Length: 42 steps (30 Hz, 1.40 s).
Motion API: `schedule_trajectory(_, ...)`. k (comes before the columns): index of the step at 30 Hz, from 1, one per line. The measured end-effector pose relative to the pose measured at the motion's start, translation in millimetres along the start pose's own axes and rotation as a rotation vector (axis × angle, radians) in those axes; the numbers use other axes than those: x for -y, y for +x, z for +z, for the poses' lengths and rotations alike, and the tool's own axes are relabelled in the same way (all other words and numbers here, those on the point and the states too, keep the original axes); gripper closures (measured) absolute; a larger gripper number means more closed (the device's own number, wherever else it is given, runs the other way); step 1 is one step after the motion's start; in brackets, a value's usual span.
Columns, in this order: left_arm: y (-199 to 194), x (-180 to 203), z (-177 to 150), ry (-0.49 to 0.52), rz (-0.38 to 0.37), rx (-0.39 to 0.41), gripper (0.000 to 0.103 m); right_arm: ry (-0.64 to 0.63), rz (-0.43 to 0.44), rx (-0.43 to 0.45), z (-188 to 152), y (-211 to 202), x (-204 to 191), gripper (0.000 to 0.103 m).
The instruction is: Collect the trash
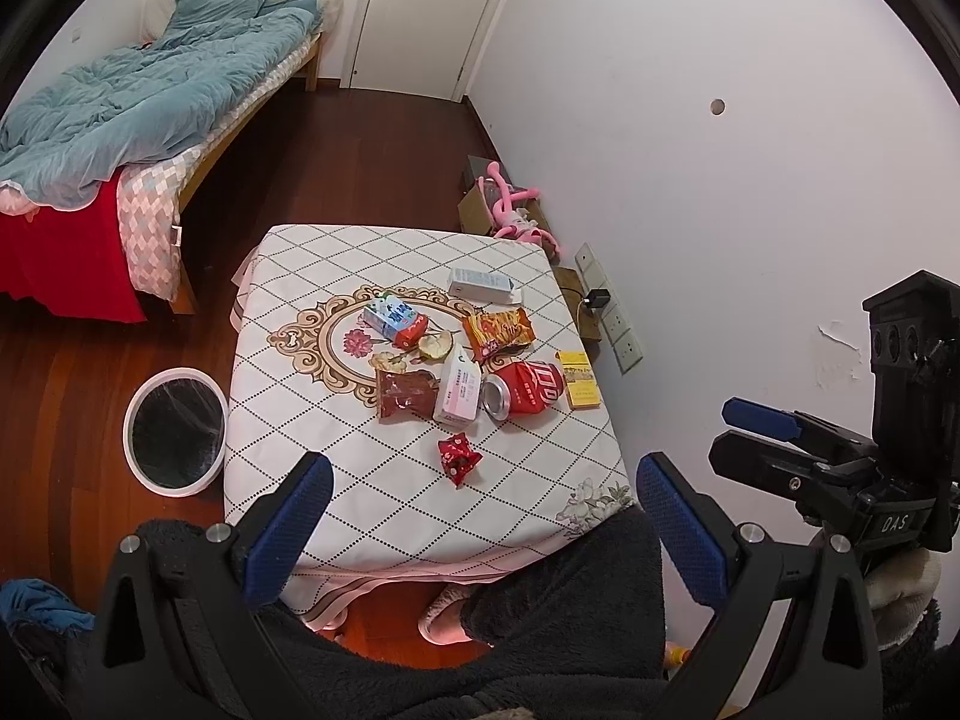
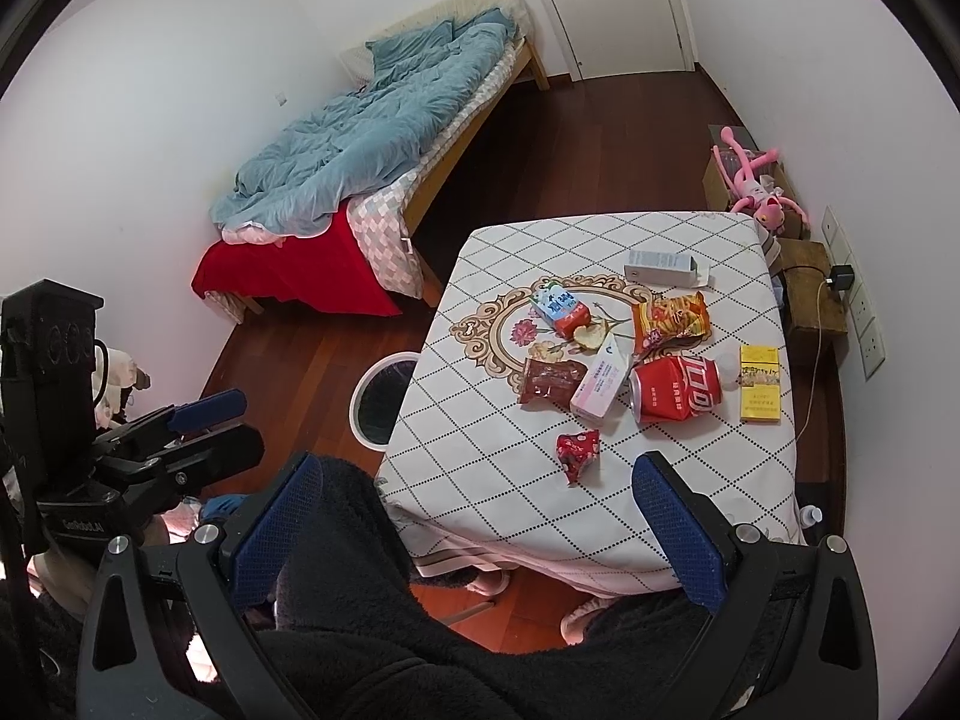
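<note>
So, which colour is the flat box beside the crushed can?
Yellow. The flat box shows best in the right wrist view, just right of the red can.

A bed with a rumpled blue duvet sits at ten o'clock, a white door at twelve, a pink plush toy at one.

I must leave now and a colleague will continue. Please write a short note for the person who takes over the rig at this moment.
Left gripper: jaws open, empty, held above the near table edge.
Right gripper: jaws open, empty, also above the near edge.
Trash lies on the table: small red wrapper nearest, crushed red can, pink-white box, brown packet, milk carton, orange snack bag, yellow box, grey box.
Bin stands on the floor left of the table.
Done: nothing visibly collected.
Left: all of it.
</note>
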<state>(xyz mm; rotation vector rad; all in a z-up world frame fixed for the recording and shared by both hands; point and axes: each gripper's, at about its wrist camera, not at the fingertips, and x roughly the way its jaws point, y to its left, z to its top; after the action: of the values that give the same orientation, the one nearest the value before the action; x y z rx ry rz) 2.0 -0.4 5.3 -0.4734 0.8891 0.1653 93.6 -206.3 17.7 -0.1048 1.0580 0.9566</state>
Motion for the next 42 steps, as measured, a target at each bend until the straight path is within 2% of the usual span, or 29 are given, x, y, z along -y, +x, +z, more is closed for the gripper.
schedule_trajectory(2, 3, -1, 0, -0.003, 0.019, 0.007, 0.000, 0.006, -0.003, 0.006, 0, -2, 2, 0.000)
schedule_trajectory(5, 18, -3, 3, -0.003, 0.114, 0.052, 0.000, 0.050, -0.031, 0.038, 1, -1, 12, 0.000)
schedule_trajectory(8, 47, -13, 5, -0.014, 0.172, 0.046, 0.000, 0.119, -0.059, 0.062, -2, 8, 35, 0.000)
schedule_trajectory(12, 109, -30, 9, -0.014, 0.299, -0.003, 0.000, 0.256, -0.116, 0.057, -4, 45, 79, 0.000)
schedule_trajectory(17, 188, -60, 7, -0.068, 0.365, -0.143, 0.000, 0.390, -0.199, -0.006, -3, 109, 139, 0.000)
schedule_trajectory(20, 233, -77, 4, -0.108, 0.374, -0.237, 0.000, 0.501, -0.205, -0.055, -4, 154, 175, 0.000)
schedule_trajectory(24, 278, -92, 5, -0.149, 0.347, -0.324, 0.000, 0.659, -0.204, -0.100, -8, 208, 210, 0.000)
schedule_trajectory(28, 316, -103, 6, -0.182, 0.305, -0.384, 0.000, 0.804, -0.223, -0.125, -12, 255, 235, 0.000)
schedule_trajectory(31, 331, -107, 10, -0.209, 0.265, -0.394, 0.001, 0.872, -0.230, -0.130, -11, 277, 245, 0.000)
schedule_trajectory(33, 337, -109, 13, -0.227, 0.238, -0.393, 0.004, 0.899, -0.238, -0.128, -10, 290, 251, 0.000)
schedule_trajectory(35, 345, -108, 16, -0.234, 0.229, -0.403, 0.016, 0.914, -0.245, -0.121, -9, 299, 255, 0.000)
schedule_trajectory(37, 355, -108, 19, -0.230, 0.229, -0.412, 0.022, 0.918, -0.263, -0.119, -7, 304, 257, 0.000)
schedule_trajectory(39, 363, -105, 22, -0.212, 0.241, -0.416, 0.035, 0.913, -0.281, -0.118, -5, 308, 258, 0.000)
schedule_trajectory(40, 364, -103, 22, -0.196, 0.251, -0.414, 0.049, 0.905, -0.292, -0.121, -3, 310, 259, 0.000)
schedule_trajectory(42, 363, -98, 22, -0.165, 0.277, -0.402, 0.057, 0.887, -0.325, -0.147, 0, 315, 257, 0.003)
